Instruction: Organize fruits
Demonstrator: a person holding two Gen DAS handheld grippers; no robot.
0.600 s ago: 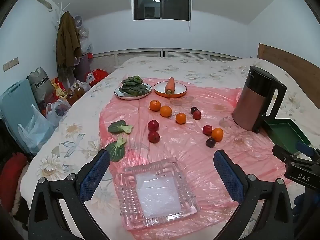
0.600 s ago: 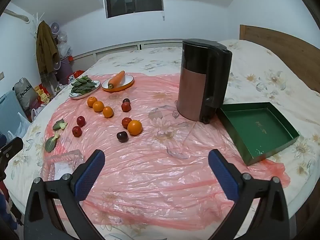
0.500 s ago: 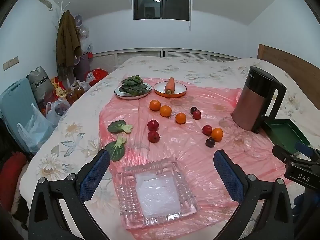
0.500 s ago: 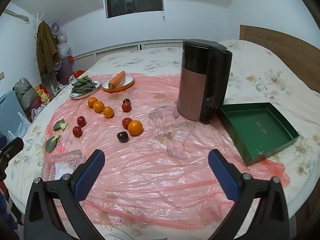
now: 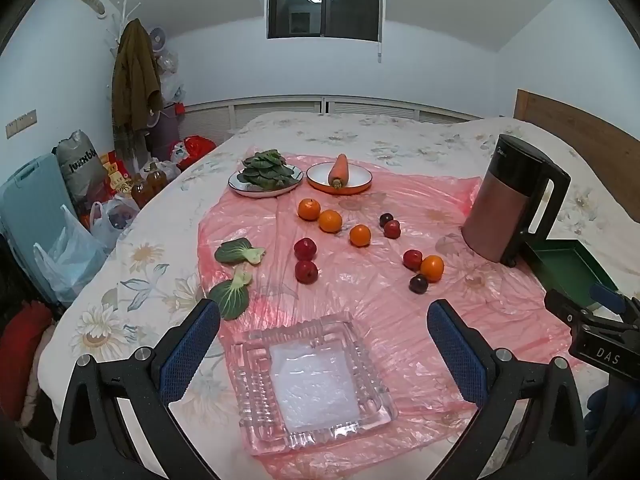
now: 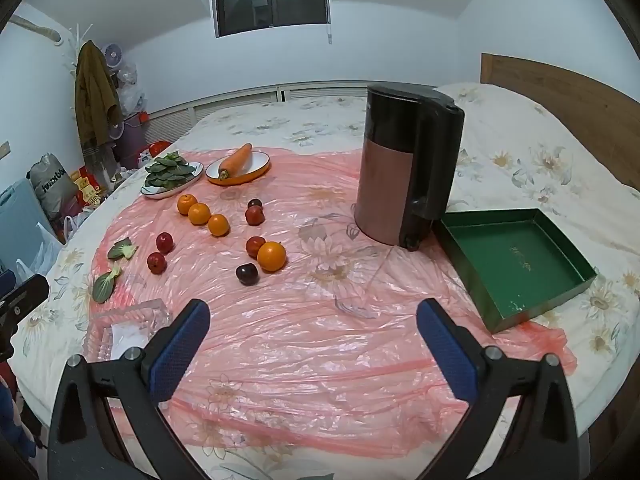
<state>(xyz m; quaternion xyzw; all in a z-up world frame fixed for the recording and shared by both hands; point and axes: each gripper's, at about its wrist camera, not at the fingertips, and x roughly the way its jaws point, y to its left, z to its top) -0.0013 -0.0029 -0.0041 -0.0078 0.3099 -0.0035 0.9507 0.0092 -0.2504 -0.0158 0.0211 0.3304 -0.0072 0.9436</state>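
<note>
Several oranges and small red and dark fruits lie scattered on a pink plastic sheet [image 5: 360, 280] over a bed. One orange [image 5: 432, 268] [image 6: 271, 256] sits beside a dark plum [image 5: 418, 283] [image 6: 247, 274]. Two red fruits [image 5: 306, 271] lie left of centre. A clear glass dish [image 5: 312, 376] [image 6: 128, 328] rests empty at the near edge, between the fingers of my left gripper [image 5: 323, 320], which hangs open above it. My right gripper [image 6: 313, 320] is open over bare plastic, holding nothing. A green box lid [image 6: 516, 260] [image 5: 568, 268] lies empty at the right.
A brown and black kettle [image 6: 404, 168] [image 5: 512, 208] stands beside the green lid. A plate of greens [image 5: 265, 176] and a carrot on an orange-rimmed plate [image 5: 339, 174] sit at the far side. Two loose leaves [image 5: 236, 256] lie left. Bags and a coat crowd the floor at left.
</note>
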